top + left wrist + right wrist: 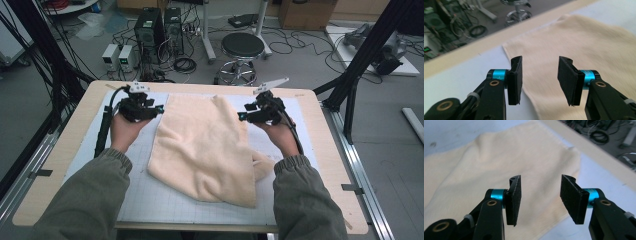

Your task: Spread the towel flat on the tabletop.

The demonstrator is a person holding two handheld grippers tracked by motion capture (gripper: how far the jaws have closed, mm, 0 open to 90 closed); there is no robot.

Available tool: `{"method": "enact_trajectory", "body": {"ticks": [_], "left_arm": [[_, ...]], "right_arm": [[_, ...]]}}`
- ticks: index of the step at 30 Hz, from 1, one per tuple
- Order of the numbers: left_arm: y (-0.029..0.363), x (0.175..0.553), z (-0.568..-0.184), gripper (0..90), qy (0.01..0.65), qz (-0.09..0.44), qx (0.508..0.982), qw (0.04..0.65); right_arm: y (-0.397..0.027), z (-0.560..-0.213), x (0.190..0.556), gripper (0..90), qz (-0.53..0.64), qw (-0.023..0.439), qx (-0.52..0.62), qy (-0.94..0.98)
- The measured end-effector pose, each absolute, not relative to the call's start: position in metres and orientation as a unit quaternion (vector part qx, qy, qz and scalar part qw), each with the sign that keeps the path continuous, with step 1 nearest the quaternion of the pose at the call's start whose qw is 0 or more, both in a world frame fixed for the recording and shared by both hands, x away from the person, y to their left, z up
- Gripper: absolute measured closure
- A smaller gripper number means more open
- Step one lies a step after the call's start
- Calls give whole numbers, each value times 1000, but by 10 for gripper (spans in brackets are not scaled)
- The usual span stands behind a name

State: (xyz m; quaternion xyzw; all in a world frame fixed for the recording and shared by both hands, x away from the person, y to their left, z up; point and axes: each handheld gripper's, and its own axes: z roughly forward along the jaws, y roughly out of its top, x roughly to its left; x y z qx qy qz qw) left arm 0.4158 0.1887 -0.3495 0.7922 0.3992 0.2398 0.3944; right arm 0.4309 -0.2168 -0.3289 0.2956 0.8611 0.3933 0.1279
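The cream terry-cloth towel [207, 147] lies folded on the white gridded mat [150, 200], occupying the centre of the high view, its long axis running from the upper centre of the frame toward the lower right. The left gripper [159, 108] is positioned at the towel's upper left corner, jaws parted to a moderate width with nothing between them; in the left gripper view the left gripper [540, 80] is above the towel's [579, 50] left edge, clear of the cloth. The right gripper [241, 116] is positioned at the upper right edge, likewise half open and empty; in the right gripper view it [540, 200] hangs over the towel [499, 165]. A second layer appears to protrude at the lower right, though the fold is unclear. Both grippers are equally near their corners; the towel lies between them
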Motion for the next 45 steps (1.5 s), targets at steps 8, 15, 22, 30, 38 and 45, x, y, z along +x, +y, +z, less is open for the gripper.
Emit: {"method": "enact_trajectory", "body": {"ticks": [8, 15, 22, 30, 38, 45], "left_arm": [[198, 362, -387, 506, 362, 196, 818, 402], [200, 320, -401, 452, 318, 179, 837, 407], [195, 284, -422, 418, 260, 135, 865, 408], [186, 286, -433, 745, 238, 142, 888, 368], [190, 314, -401, 827, 278, 169, 852, 409], [186, 371, -375, 827, 345, 204, 816, 417]], "right_arm": [[-215, -350, 390, 482, 389, 94, 261, 878], [-211, -362, 349, 475, 403, 76, 222, 884], [-207, -382, 317, 468, 398, 51, 196, 895], [-189, -406, 317, 808, 364, 35, 169, 915], [-194, -368, 343, 865, 375, 86, 178, 906], [-218, -359, 409, 866, 355, 129, 266, 887]]}}
